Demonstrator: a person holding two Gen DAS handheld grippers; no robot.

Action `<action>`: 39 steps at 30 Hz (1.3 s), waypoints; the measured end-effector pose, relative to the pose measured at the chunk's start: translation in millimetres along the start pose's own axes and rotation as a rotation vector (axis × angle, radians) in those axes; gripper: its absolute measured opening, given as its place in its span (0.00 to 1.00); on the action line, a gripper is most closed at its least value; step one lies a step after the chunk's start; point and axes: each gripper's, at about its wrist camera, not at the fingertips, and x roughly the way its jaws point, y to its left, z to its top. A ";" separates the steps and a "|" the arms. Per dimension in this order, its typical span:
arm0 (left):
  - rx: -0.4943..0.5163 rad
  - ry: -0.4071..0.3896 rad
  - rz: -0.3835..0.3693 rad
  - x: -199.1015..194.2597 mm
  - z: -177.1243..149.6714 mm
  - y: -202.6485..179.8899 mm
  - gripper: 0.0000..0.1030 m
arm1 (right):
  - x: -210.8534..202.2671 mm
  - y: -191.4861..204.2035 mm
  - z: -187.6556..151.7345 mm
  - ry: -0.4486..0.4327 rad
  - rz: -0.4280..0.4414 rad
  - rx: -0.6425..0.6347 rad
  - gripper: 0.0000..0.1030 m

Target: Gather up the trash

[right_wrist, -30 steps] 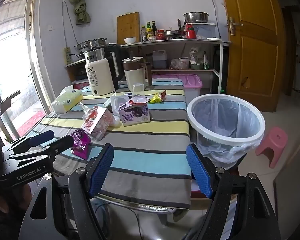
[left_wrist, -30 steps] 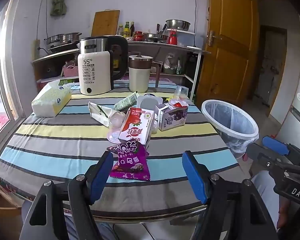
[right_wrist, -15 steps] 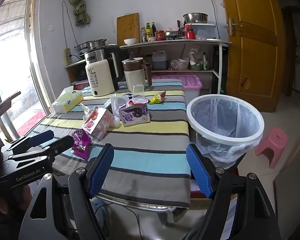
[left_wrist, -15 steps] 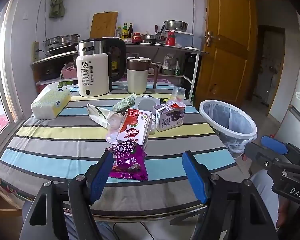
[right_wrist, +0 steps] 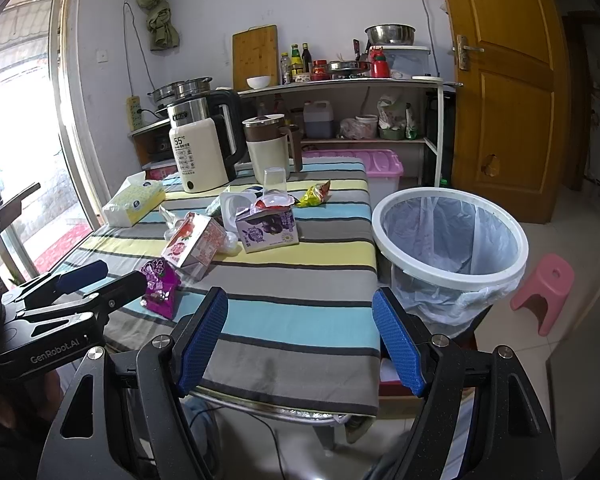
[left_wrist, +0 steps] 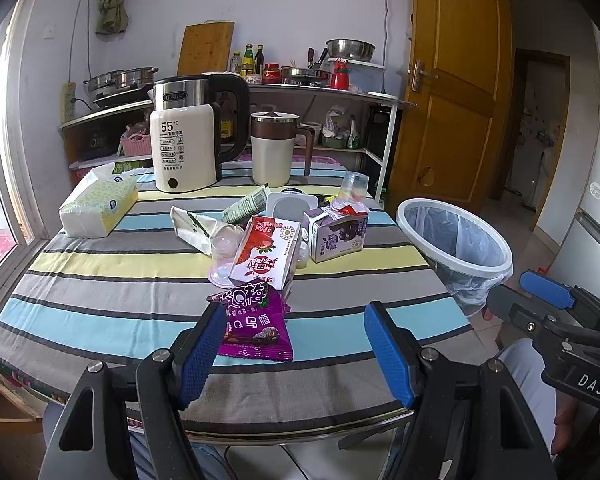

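Trash lies on the striped tablecloth: a purple snack packet, a red milk carton, a purple carton, a crumpled white wrapper and a yellow wrapper. A white bin with a clear liner stands right of the table; it also shows in the right wrist view. My left gripper is open and empty, just short of the purple packet. My right gripper is open and empty over the table's near edge.
A kettle, a beige jug and a tissue pack stand at the back of the table. A clear cup sits near the far right edge. A pink stool stands on the floor beyond the bin.
My left gripper has moved a little forward toward the purple packet. The right gripper has barely moved. Both stay open.
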 end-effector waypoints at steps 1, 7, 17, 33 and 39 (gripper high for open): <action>0.000 0.000 0.001 0.0 -0.1 0.4 0.69 | 0.4 0.0 0.0 0.000 0.000 -0.001 0.73; 0.000 0.000 0.000 0.3 -0.1 0.0 0.69 | 0.4 0.0 0.0 0.001 0.000 0.000 0.73; 0.002 0.002 0.000 1.9 -1.5 -1.8 0.69 | 0.7 -2.2 -1.0 0.002 0.001 0.004 0.73; 0.002 0.004 -0.003 2.6 -2.6 -4.6 0.69 | 0.4 -4.2 -1.8 0.005 0.001 0.006 0.73; 0.003 0.005 -0.001 3.0 -3.5 -6.9 0.69 | -0.1 -4.6 -1.9 0.004 0.000 0.006 0.73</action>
